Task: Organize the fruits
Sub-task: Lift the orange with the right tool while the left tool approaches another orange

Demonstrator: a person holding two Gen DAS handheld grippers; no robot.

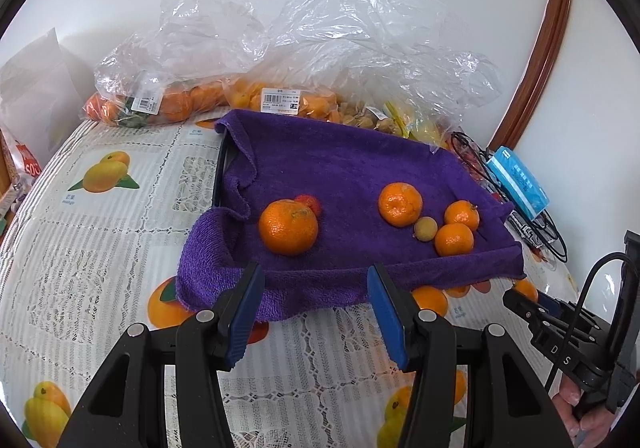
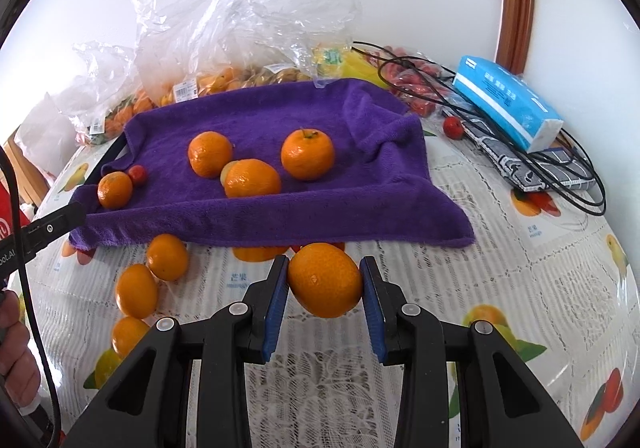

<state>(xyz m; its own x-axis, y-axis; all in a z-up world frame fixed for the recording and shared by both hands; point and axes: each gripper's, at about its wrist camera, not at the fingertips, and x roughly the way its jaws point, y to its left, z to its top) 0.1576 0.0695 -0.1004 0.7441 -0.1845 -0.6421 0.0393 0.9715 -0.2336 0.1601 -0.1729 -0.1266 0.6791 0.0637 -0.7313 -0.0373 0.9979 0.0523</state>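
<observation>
Your right gripper (image 2: 324,280) holds a kumquat (image 2: 325,279) between its blue pads (image 2: 276,304), one pad on each long side, so the oval fruit is pinched across its narrow waist and seems unlikely to roll out. It hangs above the tablecloth (image 2: 500,288), just in front of the near hem of the purple towel (image 2: 280,215); the towel appears to be the sorting surface, so the grasp is probably bound there. On the towel lie four oranges: one at the left edge (image 2: 115,189) touching a small red fruit (image 2: 138,173), one further back (image 2: 210,153), one in front (image 2: 252,177) that hides most of a small yellowish fruit (image 2: 227,169), and one to the right with its stem up (image 2: 307,153). The towel's raised folds act as a soft rim that keeps round fruit from rolling off. Three more kumquats (image 2: 136,290) wait on the tablecloth at the left, near one another, apparently the pile you are drawing from. Your left gripper (image 1: 316,304) hovers at the towel's near hem with jaws wide and nothing between them, facing the largest orange (image 1: 288,227), probably ready to steady or shift fruit. Behind the towel, clear bags (image 1: 224,47) of fruit lean at the wall, the likely source stock. A blue tissue pack (image 2: 508,99) and black cables (image 2: 560,167) lie to the right, well apart from the work; keep the gripper's path clear of them.
</observation>
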